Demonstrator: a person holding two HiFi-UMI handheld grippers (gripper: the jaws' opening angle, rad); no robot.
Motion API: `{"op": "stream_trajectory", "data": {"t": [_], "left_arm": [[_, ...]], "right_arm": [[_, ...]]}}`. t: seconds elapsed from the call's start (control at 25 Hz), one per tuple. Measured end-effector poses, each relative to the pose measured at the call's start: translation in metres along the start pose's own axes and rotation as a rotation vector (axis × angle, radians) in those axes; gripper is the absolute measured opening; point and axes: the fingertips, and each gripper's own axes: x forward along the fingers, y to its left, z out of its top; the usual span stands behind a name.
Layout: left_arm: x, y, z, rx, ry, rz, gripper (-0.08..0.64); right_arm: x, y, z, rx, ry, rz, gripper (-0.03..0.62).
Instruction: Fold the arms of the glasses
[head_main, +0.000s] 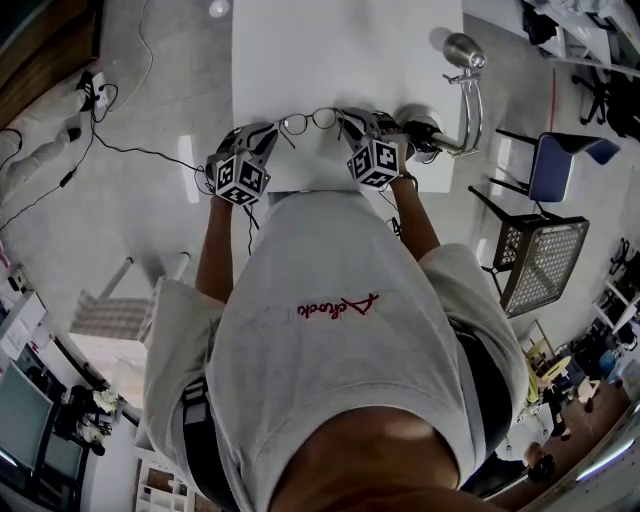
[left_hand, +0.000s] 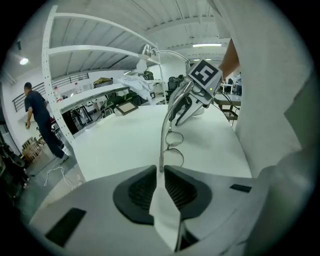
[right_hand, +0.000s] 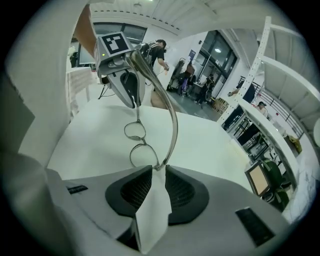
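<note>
Overhead view: round wire glasses (head_main: 310, 121) sat at the near edge of a white surface (head_main: 340, 50), spanning the gap between my 2 tongs. My left tongs (left_hand: 161, 170) were clenched on thin metal at 1 end of the frame. My right tongs (right_hand: 159, 169) were clenched on the other end, where a curved arm (right_hand: 172, 125) rose away. To fold well, I judged, 1 side should hold steady while the other swung its arm slowly inward about the hinge, without twisting the frame.
</note>
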Motion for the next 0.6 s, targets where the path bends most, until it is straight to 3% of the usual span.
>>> {"op": "stream_trajectory", "data": {"t": [0.16, 0.28, 0.6], "left_arm": [[0.005, 0.001, 0.003, 0.069, 0.014, -0.019, 0.069], [0.006, 0.002, 0.006, 0.081, 0.011, -0.027, 0.069], [0.007, 0.003, 0.010, 0.111, 0.005, -0.039, 0.069]], "right_arm": [[0.001, -0.004, 0.003, -0.049, 0.000, -0.006, 0.117], [0.000, -0.006, 0.005, -0.089, -0.007, -0.014, 0.078], [-0.002, -0.005, 0.009, -0.159, -0.010, 0.025, 0.077]]}}
